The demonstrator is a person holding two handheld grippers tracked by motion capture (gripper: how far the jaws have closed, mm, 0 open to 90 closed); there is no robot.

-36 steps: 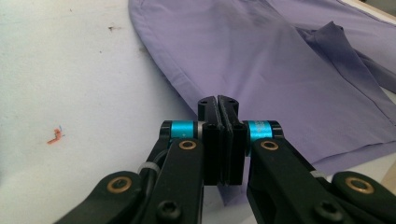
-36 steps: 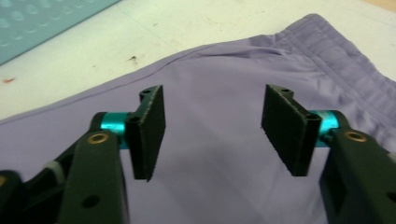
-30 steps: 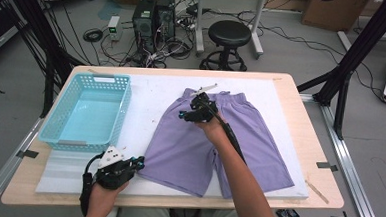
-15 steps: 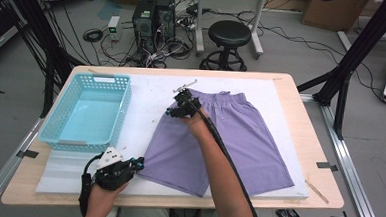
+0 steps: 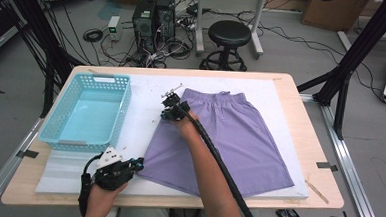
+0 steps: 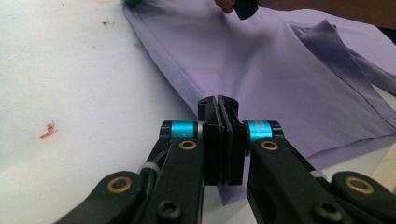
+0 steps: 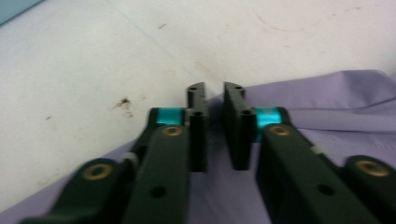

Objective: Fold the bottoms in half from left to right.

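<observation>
Purple shorts (image 5: 239,136) lie flat on the white mat (image 5: 142,86), waistband at the far side. My left gripper (image 5: 139,162) sits at the near left hem corner; in the left gripper view (image 6: 218,100) its jaws are pressed together on the edge of the shorts (image 6: 280,70). My right gripper (image 5: 165,115) is at the shorts' left side edge, partway up. Its jaws have just been closing. In the right gripper view (image 7: 214,93) a narrow gap remains, with a raised fold of the shorts (image 7: 317,98) pinched in it. The right gripper's tip (image 6: 245,7) also appears in the left gripper view.
A light blue plastic basket (image 5: 126,105) stands on the mat's left part, close to both grippers. A thin wooden stick (image 5: 317,191) lies near the table's right front corner. Behind the table are a black stool (image 5: 230,35), computer towers and cables on the floor.
The right gripper has slid left across the shorts from the middle to their left edge, sunk a little, and narrowed its jaws over the fabric. The left gripper has stayed put.
</observation>
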